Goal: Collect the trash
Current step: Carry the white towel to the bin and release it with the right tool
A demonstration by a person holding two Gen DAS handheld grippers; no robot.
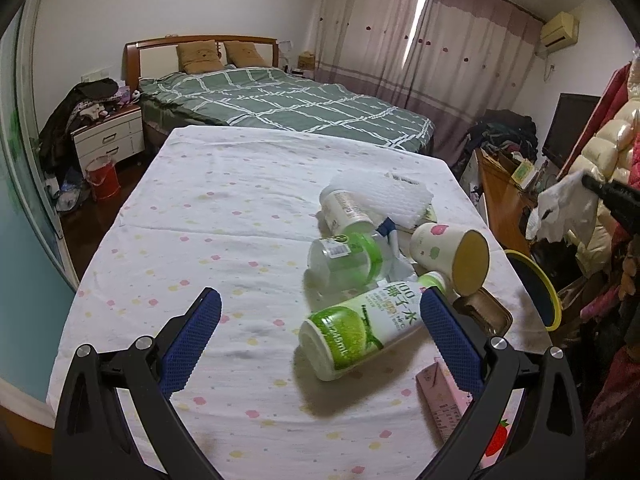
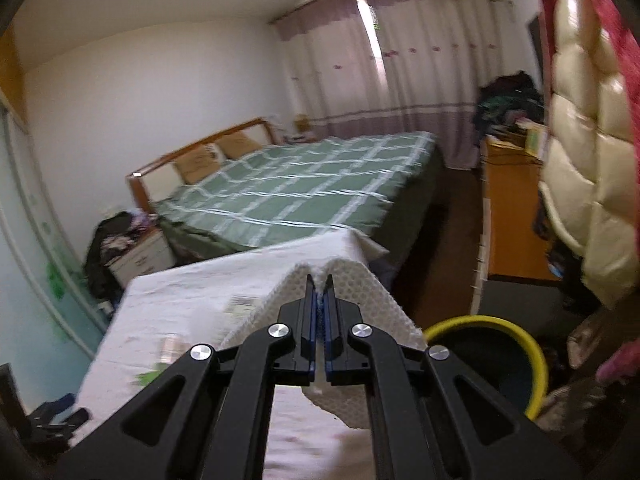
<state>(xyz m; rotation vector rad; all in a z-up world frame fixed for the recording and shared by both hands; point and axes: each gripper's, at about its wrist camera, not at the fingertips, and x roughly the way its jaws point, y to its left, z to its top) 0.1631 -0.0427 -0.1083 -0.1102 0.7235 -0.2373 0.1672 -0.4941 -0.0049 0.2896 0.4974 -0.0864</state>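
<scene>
My left gripper (image 1: 320,312) is open above the white flowered tablecloth (image 1: 224,208), with a lying green-and-white drink bottle (image 1: 360,332) between its fingers, near the right one. Beyond it lie a clear jar with a green lid (image 1: 344,258), a white bottle (image 1: 344,208), a paper cup (image 1: 452,254), a sheet of white foam wrap (image 1: 384,196) and a brown tin (image 1: 486,312). A pink carton (image 1: 442,400) lies at the right. My right gripper (image 2: 319,280) is shut on a sheet of white foam wrap (image 2: 360,292), held above the table's right side, next to the yellow-rimmed bin (image 2: 508,352).
The yellow-rimmed bin (image 1: 536,284) stands off the table's right edge. A green checked bed (image 1: 280,100) lies beyond the table. A nightstand (image 1: 108,136) and a red bucket (image 1: 102,178) stand at the left. Hanging coats (image 1: 604,152) and a wooden desk (image 2: 512,208) crowd the right.
</scene>
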